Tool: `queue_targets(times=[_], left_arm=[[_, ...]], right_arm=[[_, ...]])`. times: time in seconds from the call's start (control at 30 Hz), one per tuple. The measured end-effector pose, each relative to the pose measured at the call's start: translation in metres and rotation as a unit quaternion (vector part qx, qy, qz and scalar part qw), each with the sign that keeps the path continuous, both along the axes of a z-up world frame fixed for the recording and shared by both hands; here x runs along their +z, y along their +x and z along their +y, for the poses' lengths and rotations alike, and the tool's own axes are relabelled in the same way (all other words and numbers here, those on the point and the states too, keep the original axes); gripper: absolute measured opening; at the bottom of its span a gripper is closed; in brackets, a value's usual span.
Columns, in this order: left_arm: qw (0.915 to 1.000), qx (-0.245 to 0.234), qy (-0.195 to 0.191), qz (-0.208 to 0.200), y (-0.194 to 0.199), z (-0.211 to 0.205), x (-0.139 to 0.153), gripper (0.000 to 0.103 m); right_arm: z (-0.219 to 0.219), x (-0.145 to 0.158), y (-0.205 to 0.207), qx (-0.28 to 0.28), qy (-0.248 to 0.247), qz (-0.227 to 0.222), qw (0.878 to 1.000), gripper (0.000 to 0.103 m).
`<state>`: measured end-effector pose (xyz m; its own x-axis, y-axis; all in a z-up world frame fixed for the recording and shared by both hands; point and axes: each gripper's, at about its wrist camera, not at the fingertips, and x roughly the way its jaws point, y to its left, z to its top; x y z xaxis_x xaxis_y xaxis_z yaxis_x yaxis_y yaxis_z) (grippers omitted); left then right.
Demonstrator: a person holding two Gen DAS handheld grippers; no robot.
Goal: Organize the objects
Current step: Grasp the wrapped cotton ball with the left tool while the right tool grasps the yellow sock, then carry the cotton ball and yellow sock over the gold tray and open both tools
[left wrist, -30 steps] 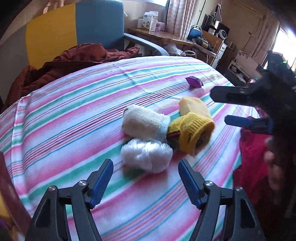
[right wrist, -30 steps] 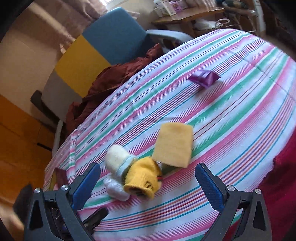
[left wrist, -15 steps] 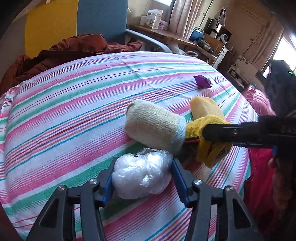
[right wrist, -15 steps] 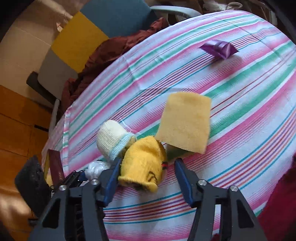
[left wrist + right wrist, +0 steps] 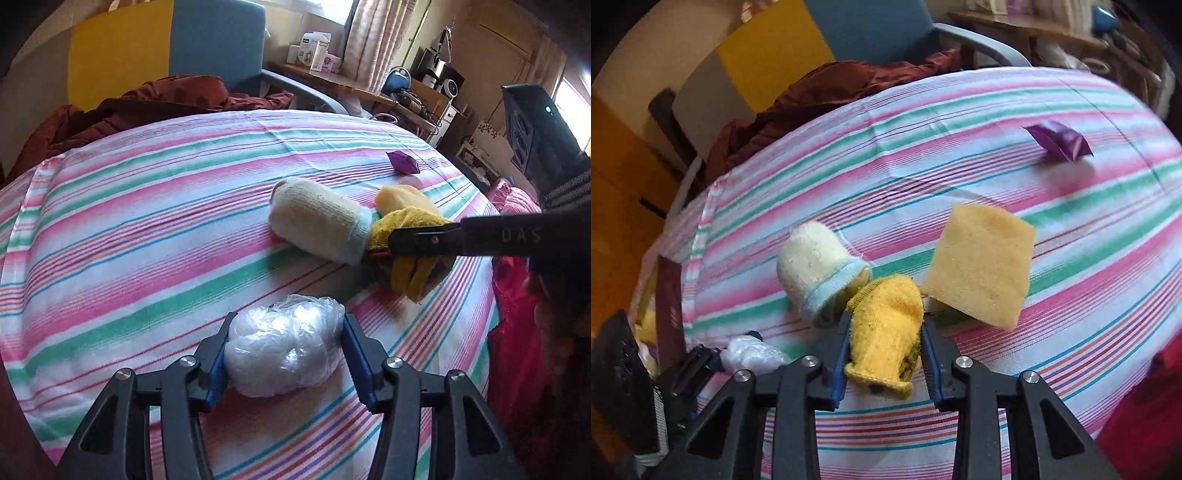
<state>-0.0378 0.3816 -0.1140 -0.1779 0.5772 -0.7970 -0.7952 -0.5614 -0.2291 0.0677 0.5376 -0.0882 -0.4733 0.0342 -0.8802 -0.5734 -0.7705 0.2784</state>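
Left wrist view. Left tongs [image 5: 282, 360]: jaws about half open, blue pads pressed to either side of a crumpled clear plastic bag [image 5: 282, 352], which they hold; the bag rests on the striped cloth of the worktop [image 5: 129, 258]. Beyond it, a cream sock [image 5: 319, 230] with a pale blue cuff lies on its side, touching a yellow sock [image 5: 410, 254]. Right tongs [image 5: 424, 242] reach in from the right edge, clamped across that yellow sock. Yellow sponge [image 5: 400, 195] sits just behind the pair. Purple wrapper [image 5: 402, 162] lies well apart, toward the far edge. Dark red garment [image 5: 155, 99] is heaped past the far rim, before a blue and yellow chair [image 5: 166, 48].

Right wrist view. Right tongs [image 5: 884, 363]: jaws have just been closing and now stand nearly shut, both pads squeezing the yellow sock [image 5: 884, 332] between them. Cream sock [image 5: 816, 269] touches it at the upper left; yellow sponge [image 5: 982, 273] lies just beside it to the right. Plastic bag [image 5: 753, 352] shows at lower left with the left tongs around it. Purple wrapper [image 5: 1058, 142] is far off.

Step in hand, by judgement: both grasps made, sorting barely begun. Next move calls for lifting each item clear, drawing the yellow sock away gently so the cream sock is not dragged, then carrying each to its place, which is not visible.
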Motion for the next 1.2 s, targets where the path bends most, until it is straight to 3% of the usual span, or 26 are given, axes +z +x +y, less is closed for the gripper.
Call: queue_targets(times=[0.3,0.47,0.77,0.87,1.2], left_arm=[[0.9999,0.008,-0.009,0.005,0.001,0.000,-0.004,0.047],[0.9998,0.017,-0.009,0.005,-0.002,-0.004,-0.005,0.036],[0.9996,0.028,-0.009,0.001,-0.002,-0.009,-0.002,0.033],[0.9994,0.033,-0.008,-0.005,-0.001,-0.017,0.001,0.033],[0.9972,0.051,-0.006,0.054,0.026,-0.049,0.040,0.033]], right_arm=[[-0.001,0.000,0.000,0.006,0.011,-0.011,1.000,0.034],[-0.006,0.002,0.000,0.017,0.022,-0.015,1.000,0.033],[-0.014,0.008,0.005,0.032,0.033,-0.019,0.999,0.032],[-0.016,0.015,0.009,0.032,0.043,-0.009,0.999,0.032],[-0.027,0.049,0.017,0.031,0.068,0.065,0.995,0.032]])
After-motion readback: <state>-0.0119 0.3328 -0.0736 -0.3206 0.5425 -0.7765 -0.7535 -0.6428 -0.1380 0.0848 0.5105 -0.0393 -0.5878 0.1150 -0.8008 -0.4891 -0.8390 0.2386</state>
